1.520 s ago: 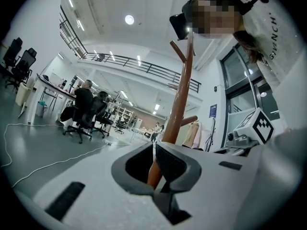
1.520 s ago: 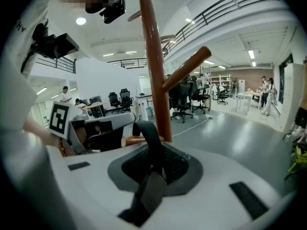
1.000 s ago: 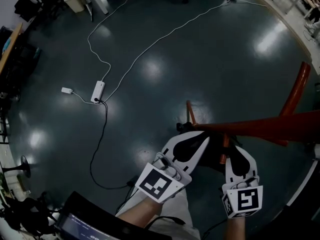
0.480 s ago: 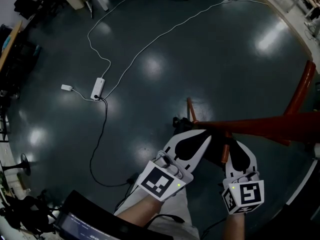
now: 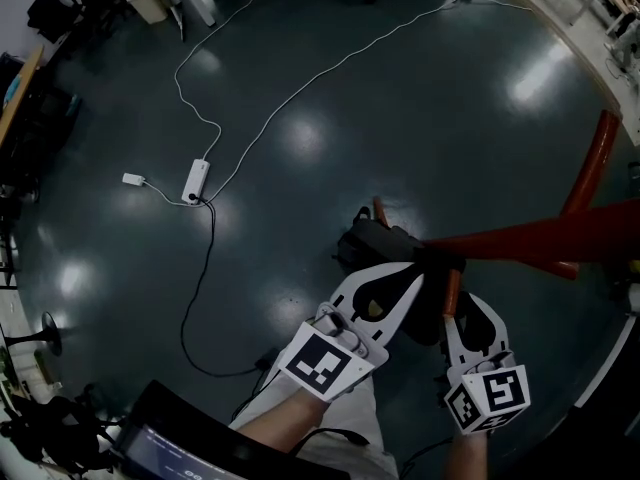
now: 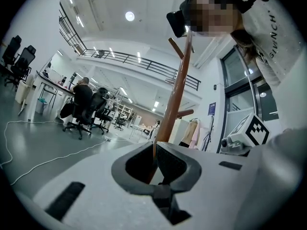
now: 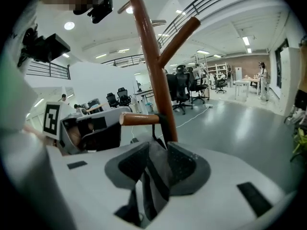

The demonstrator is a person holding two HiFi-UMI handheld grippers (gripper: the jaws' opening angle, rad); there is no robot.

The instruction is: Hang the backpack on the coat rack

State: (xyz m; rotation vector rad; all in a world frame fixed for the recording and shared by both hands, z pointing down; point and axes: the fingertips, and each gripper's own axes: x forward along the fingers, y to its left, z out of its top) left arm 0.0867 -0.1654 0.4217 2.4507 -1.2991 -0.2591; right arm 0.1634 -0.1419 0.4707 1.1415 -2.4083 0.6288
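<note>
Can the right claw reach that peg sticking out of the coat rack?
Probably yes. The peg sits just past the right claw, whose jaws are opening around the backpack strap; nothing else blocks it.

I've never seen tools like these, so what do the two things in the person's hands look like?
The left gripper and right gripper are white shells with dark grey padded jaws, each carrying a cube of black-and-white square markers. The person wears a white top. The right gripper's jaws are opening, a grey strap between them.
</note>
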